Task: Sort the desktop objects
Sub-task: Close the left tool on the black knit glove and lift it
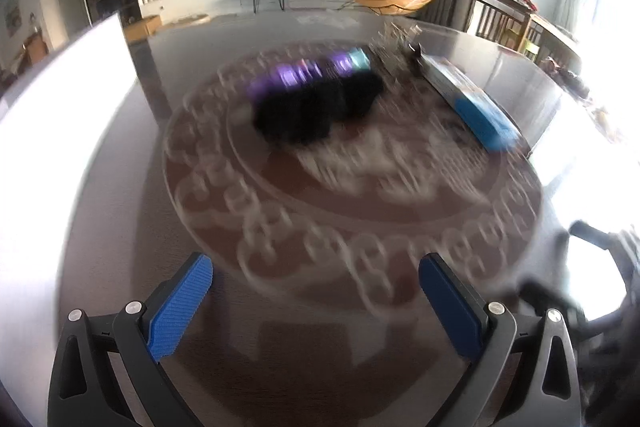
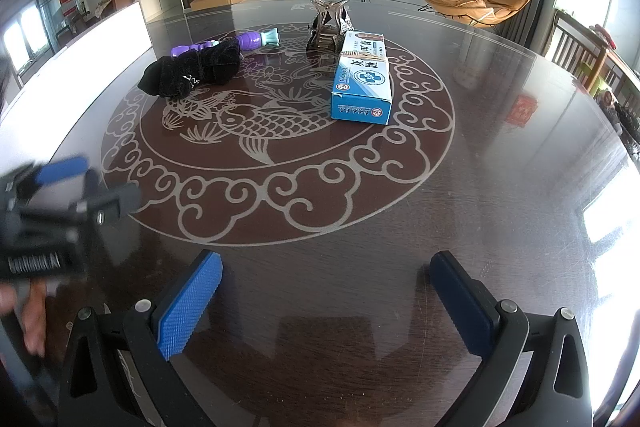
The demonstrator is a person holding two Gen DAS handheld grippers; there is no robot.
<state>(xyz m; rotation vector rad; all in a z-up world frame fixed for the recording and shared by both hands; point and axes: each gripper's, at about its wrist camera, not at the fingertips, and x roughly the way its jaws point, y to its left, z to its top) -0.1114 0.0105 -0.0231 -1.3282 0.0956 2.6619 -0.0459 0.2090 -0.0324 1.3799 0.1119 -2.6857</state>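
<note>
Dark polished wood forms the round bench (image 2: 500,167), inlaid with a pale fish-and-cloud medallion; wide bare surface lies across the lower frame and right side. Upper centre of the right wrist view holds a blue and white carton (image 2: 362,79), a crumpled black cloth (image 2: 192,71) to its left, a purple and teal bottle (image 2: 240,42) lying touching behind the cloth, and a small metallic holder (image 2: 328,23) just behind the carton. Right gripper (image 2: 326,303) fingers spread, empty. Left gripper (image 1: 316,303), blurred at the left edge of that view, likewise spread.
</note>
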